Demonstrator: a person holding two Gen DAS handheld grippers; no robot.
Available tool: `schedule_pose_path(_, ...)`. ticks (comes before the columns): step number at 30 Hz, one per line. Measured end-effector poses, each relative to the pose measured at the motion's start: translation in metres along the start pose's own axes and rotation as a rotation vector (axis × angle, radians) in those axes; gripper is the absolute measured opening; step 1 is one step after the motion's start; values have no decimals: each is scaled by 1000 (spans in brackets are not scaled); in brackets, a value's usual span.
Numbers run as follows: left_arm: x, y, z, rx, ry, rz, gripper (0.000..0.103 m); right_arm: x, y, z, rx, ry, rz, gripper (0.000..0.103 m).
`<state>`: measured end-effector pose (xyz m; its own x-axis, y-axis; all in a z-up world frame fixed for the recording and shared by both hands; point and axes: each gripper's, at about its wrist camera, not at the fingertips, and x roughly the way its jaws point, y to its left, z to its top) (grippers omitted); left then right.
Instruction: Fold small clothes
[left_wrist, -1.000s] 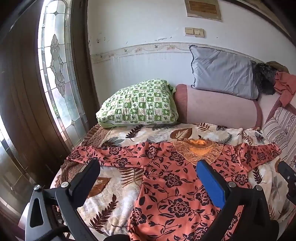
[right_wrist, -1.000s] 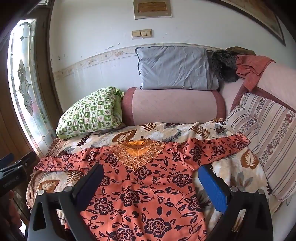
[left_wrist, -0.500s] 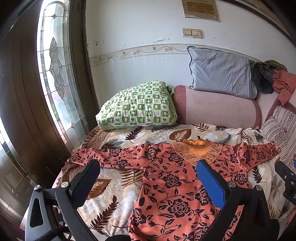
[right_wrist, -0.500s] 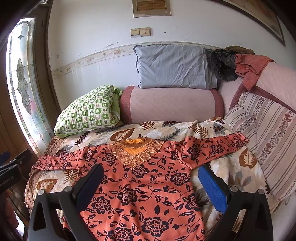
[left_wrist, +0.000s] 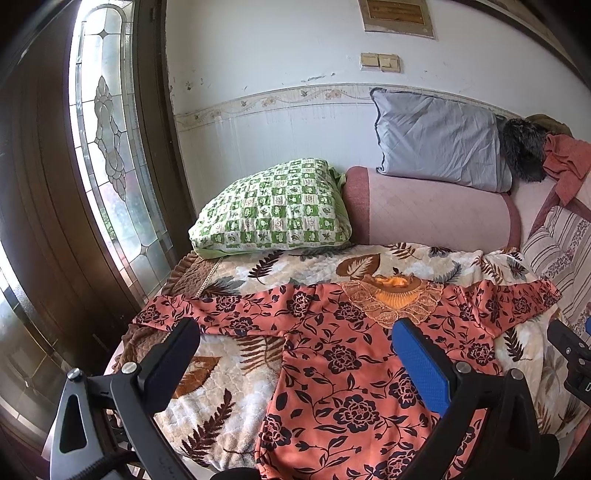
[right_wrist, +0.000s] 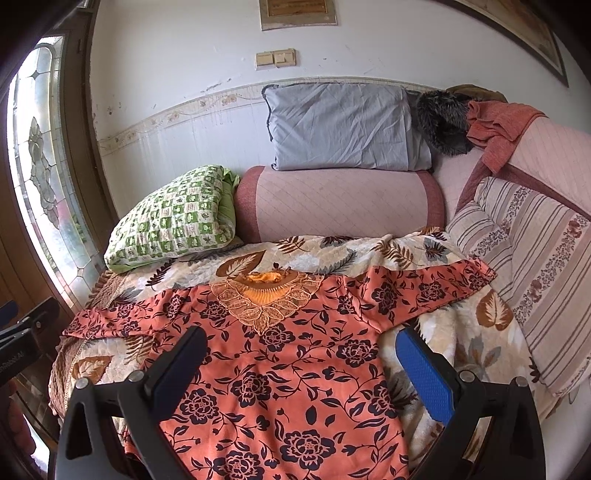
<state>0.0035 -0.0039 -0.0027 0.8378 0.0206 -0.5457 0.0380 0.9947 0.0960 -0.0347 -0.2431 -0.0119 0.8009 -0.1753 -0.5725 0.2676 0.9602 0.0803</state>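
An orange blouse with dark flowers (left_wrist: 343, 354) lies spread flat on the leaf-print blanket (left_wrist: 221, 391), sleeves out to both sides, lace collar at the far end. It also shows in the right wrist view (right_wrist: 280, 373). My left gripper (left_wrist: 295, 350) is open and empty, held above the blouse's left half and sleeve. My right gripper (right_wrist: 301, 354) is open and empty, held above the blouse's right half. Neither touches the cloth.
A green checked pillow (left_wrist: 273, 214), a pink bolster (left_wrist: 432, 214) and a grey pillow (left_wrist: 439, 140) lie behind the blouse. A striped cushion (right_wrist: 532, 266) is at the right. A stained-glass window (left_wrist: 110, 155) and dark wood frame stand at the left.
Both grippers have pulled back and risen slightly, so the blouse sits a little lower and farther in view. The blouse has not moved. Both stay open.
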Motion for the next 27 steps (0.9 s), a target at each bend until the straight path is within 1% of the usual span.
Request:
schedule_pose_path(20, 11, -5, -1, 8, 14, -2, 103, 12, 3, 1, -3, 23, 2, 103)
schedule_pose_path(27, 15, -5, -1, 6, 23, -8, 103, 21, 5, 4, -1, 36, -14, 103)
